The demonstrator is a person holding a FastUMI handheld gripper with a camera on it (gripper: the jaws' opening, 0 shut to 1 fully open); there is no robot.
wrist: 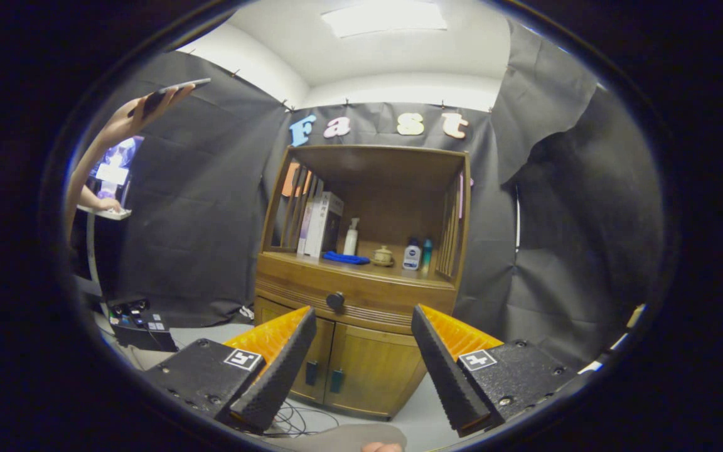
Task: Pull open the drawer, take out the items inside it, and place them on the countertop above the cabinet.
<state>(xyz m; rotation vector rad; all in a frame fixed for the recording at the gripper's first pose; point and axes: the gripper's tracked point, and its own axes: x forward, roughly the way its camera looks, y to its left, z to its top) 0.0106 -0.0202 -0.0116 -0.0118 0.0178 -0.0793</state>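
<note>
Hand-held gripper (363, 351): fingers spread wide apart, nothing between them, held in the air well short of the cabinet.
Fingers (277, 370): they frame the cabinet's lower doors; the drawer knob sits beyond and above the gap between them.
Cabinet (361, 351): wooden, standing on the floor against the black cloth wall, two doors at the bottom, each with a small dark handle.
Drawer (361, 298): closed, just above the doors, with a round dark knob (335, 301) left of its middle.
Surface (393, 271): top of the cabinet under an open wooden hutch; on it stand boxes (321, 224), a white pump bottle (351, 237), a blue cloth (345, 258), a small lidded pot (383, 255), and two small bottles (417, 254) at the right.
Person: left of the cabinet, a raised hand (142, 113) holds a phone (176, 88).
Floor: cables (295, 422) lie in front of the cabinet.
</note>
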